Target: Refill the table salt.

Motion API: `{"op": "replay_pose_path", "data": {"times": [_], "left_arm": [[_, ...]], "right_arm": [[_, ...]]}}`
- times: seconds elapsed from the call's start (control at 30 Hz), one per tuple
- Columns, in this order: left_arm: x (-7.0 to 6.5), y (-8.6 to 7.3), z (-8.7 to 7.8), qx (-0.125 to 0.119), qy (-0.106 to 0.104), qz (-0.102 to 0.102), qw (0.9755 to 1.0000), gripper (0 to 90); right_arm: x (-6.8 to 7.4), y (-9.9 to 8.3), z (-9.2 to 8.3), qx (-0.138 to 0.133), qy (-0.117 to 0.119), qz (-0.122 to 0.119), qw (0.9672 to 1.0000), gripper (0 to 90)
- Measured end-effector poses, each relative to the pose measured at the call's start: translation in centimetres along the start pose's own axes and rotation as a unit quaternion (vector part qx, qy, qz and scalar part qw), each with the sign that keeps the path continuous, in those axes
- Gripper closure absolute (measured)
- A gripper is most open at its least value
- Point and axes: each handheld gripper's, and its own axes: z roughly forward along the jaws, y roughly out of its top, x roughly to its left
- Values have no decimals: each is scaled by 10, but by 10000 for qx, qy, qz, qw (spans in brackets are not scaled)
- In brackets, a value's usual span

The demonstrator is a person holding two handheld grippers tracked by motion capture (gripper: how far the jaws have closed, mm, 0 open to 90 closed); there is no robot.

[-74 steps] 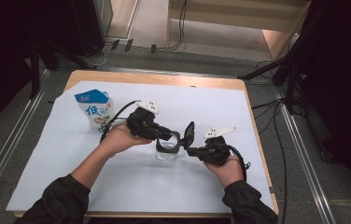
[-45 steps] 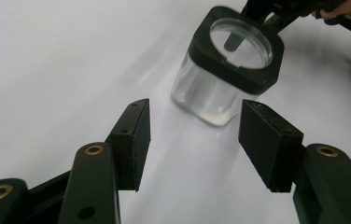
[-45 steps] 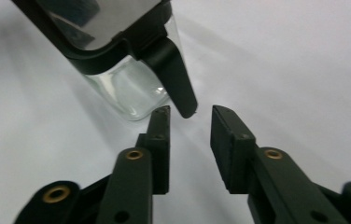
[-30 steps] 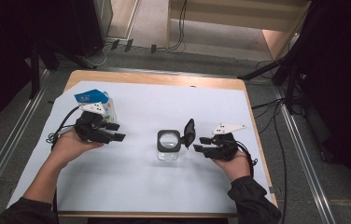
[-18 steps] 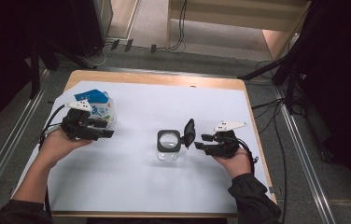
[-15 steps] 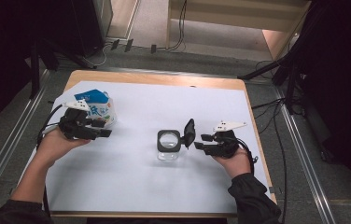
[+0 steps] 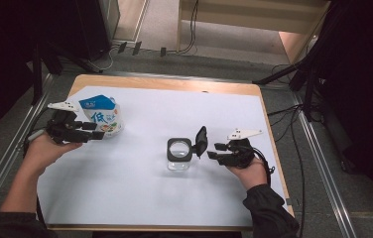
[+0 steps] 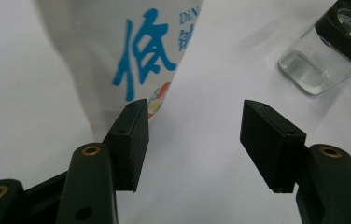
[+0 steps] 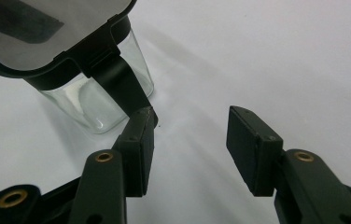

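The left gripper sits at the tabletop's left side, jaws open and empty, just beside the white pouch with blue lettering. The right gripper has its jaws parted, nothing between them, next to the clear glass jar, whose black flip lid stands open.

White pouch with blue lettering, clear jar with black lid, white sheet.
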Motion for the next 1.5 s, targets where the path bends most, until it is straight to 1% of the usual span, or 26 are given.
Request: {"op": "replay_pose_path", "data": {"times": [0.13, 0.2, 0.23, 0.3, 0.33, 0.4, 0.43, 0.5, 0.6, 0.63, 0.7, 0.77, 0.83, 0.87, 0.93, 0.97, 1.03, 1.13, 1.23, 1.27, 1.3, 1.37, 1.43, 1.5], "left_arm": [[8, 0, -11, -126, 107, -150, 9998, 435], [11, 0, -16, -196, 127, -207, 9995, 434], [13, 1, -18, -190, 129, -215, 9995, 434], [17, 3, -21, -286, 212, -231, 9991, 430], [19, 5, -22, -292, 182, -293, 9990, 429], [22, 8, -20, -332, 231, -291, 9988, 426], [23, 11, -19, -292, 235, -263, 9990, 427], [23, 15, -14, -281, 198, -238, 9991, 429], [24, 22, -7, -318, 97, -270, 9991, 444], [24, 24, -4, -296, 79, -263, 9992, 462], [24, 27, 1, -213, 112, -211, 9995, 490], [24, 30, 4, -205, 177, -126, 9996, 527], [25, 31, 6, -248, 173, -97, 9995, 559], [25, 31, 6, -215, 169, -63, 9996, 576], [26, 32, 6, -297, 215, 3, 9993, 613], [26, 32, 5, -327, 171, 0, 9993, 631], [26, 33, 4, -377, 160, -3, 9992, 672], [26, 32, 3, -435, 129, 7, 9990, 741], [26, 32, 2, -421, 88, 41, 9991, 795], [26, 32, 2, -397, 76, 84, 9991, 824], [25, 32, 2, -402, 78, 72, 9991, 842], [25, 32, 2, -369, 19, 94, 9993, 865], [24, 32, 2, -359, 6, 73, 9993, 881], [25, 33, 1, -317, -81, -51, 9995, 891]], "right_arm": [[0, 0, 0, 16, 0, 8, 10000, 526], [0, -1, 0, 17, -1, 7, 10000, 526], [0, -1, 0, 24, -3, 4, 10000, 526], [0, -1, 1, 35, -6, -6, 10000, 526], [0, -1, 1, 39, -9, -5, 10000, 526], [0, -2, 1, 44, -14, -22, 10000, 527], [1, -2, 1, 55, -20, -11, 10000, 527], [1, -2, 1, 58, -22, -1, 10000, 527], [2, -4, 1, 56, -28, -12, 10000, 526], [2, -5, 0, 56, -28, 0, 10000, 527], [3, -6, -1, 59, -42, 7, 10000, 527], [4, -8, -2, 53, -42, -15, 10000, 527], [5, -10, -3, 52, -60, -14, 10000, 527], [6, -10, -4, 51, -63, 2, 10000, 527], [7, -12, -5, 50, -67, 4, 10000, 527], [7, -12, -6, 37, -68, -12, 10000, 527], [8, -13, -6, 29, -65, -50, 10000, 527], [9, -13, -7, 38, -55, -38, 10000, 528], [10, -12, -6, 23, -42, -33, 10000, 530], [10, -12, -6, 22, -37, -31, 10000, 531], [10, -12, -6, 13, -30, -34, 10000, 531], [11, -12, -6, 0, -12, -37, 10000, 533], [11, -11, -6, 9, -2, -42, 10000, 536], [11, -11, -6, 4, 15, -38, 10000, 537]]}}
